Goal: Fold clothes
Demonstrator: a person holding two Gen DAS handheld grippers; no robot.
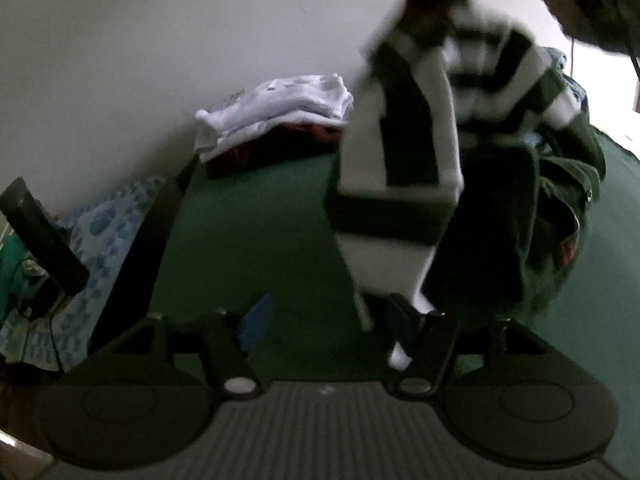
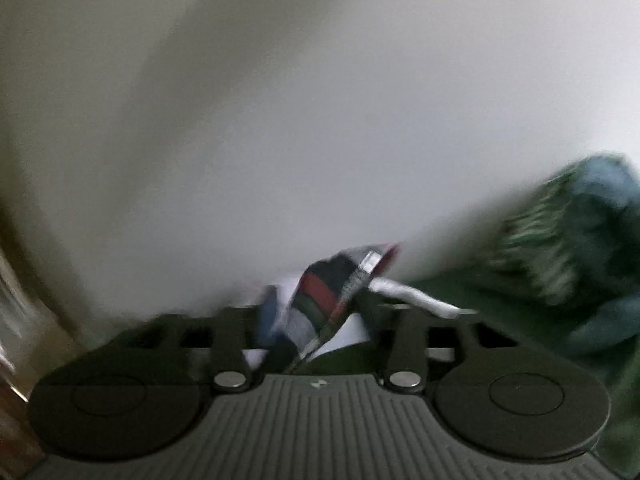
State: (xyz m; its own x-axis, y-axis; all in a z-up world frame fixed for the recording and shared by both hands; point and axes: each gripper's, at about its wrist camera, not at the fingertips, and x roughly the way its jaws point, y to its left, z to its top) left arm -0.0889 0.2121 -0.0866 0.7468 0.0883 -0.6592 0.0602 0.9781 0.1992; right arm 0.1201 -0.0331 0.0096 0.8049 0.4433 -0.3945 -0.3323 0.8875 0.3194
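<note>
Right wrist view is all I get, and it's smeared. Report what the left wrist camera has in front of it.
Observer: A black-and-white striped garment hangs down in front of the left gripper, its lower end by the finger on the picture's right.
Operator: Say whether the jaws are closed on it.
Observer: No, they stand open. The cloth's end lies between them and does not look pinched.
Operator: Name what's behind it.
Observer: A folded white stack rests on a dark red item by the wall, at the back of the green surface.
</note>
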